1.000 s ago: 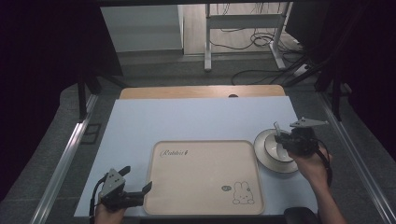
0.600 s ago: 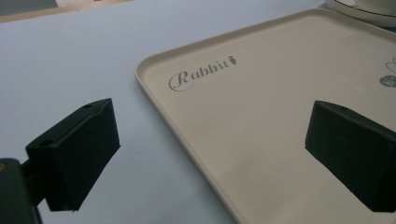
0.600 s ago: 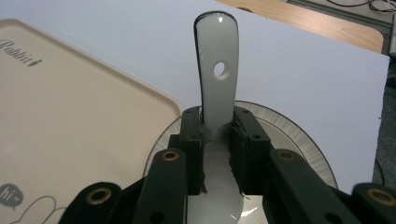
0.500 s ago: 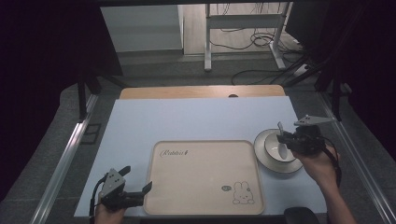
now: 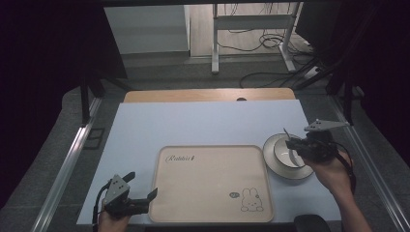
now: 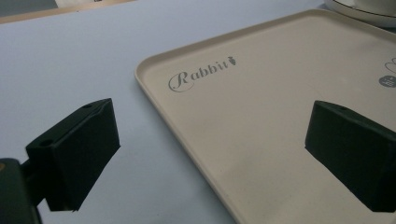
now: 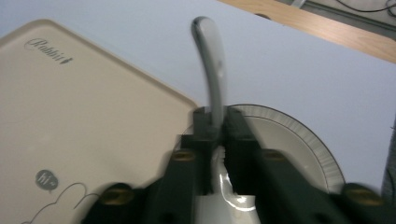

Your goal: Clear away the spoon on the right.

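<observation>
Right gripper (image 7: 215,122) clenched on spoon (image 7: 212,65) above what looks like a bowl (image 5: 289,153); left gripper (image 6: 210,154) released, at tray's (image 5: 212,186) seven o'clock corner.

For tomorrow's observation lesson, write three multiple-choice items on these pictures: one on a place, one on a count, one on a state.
1. Where does the plate sit relative to the tray?
A. on it
B. right of it
C. left of it

2. How many bowls stand on the plate?
A. one
B. two
C. three

3. What does the right hand-held gripper do?
A. hangs open
B. clamps the tray rim
C. pinches a spoon

Answers:
1 B: the high view shows the plate beside the tray's right edge.
2 A: a single bowl sits there.
3 C: its jaws close on the spoon's handle, while the left hand-held gripper stands open.
</observation>
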`<state>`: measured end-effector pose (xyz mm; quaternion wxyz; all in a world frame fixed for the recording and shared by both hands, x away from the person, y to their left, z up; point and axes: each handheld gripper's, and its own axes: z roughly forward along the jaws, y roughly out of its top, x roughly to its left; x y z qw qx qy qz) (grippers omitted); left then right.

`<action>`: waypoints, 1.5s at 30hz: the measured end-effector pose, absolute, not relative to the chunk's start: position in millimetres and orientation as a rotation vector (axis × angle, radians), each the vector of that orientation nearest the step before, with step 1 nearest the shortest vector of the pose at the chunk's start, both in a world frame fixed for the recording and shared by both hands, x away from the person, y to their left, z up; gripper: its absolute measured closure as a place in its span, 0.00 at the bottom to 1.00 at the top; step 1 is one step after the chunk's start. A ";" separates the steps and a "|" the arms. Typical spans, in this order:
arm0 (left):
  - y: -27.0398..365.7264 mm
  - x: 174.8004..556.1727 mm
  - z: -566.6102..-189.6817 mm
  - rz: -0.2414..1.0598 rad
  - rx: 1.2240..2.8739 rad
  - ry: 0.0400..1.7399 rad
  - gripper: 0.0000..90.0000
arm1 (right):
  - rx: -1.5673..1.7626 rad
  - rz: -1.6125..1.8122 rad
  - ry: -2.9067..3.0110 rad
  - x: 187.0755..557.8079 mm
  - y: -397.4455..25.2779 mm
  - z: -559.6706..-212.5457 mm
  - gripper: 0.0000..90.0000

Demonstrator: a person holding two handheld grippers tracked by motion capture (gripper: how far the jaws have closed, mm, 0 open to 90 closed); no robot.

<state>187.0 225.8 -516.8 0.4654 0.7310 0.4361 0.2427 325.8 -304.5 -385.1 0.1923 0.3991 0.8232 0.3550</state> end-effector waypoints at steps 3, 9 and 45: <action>225.9 187.0 -516.9 0.595 1.796 1.071 0.03 | 1.115 1.002 2.319 324.5 -303.7 -382.8 0.96; 225.7 186.9 -516.7 0.597 1.795 1.071 0.03 | 1.089 0.986 2.333 319.9 -299.3 -378.2 0.96; 225.8 186.2 -515.3 0.601 1.800 1.063 0.03 | 0.945 0.770 2.672 306.4 -243.2 -395.9 0.96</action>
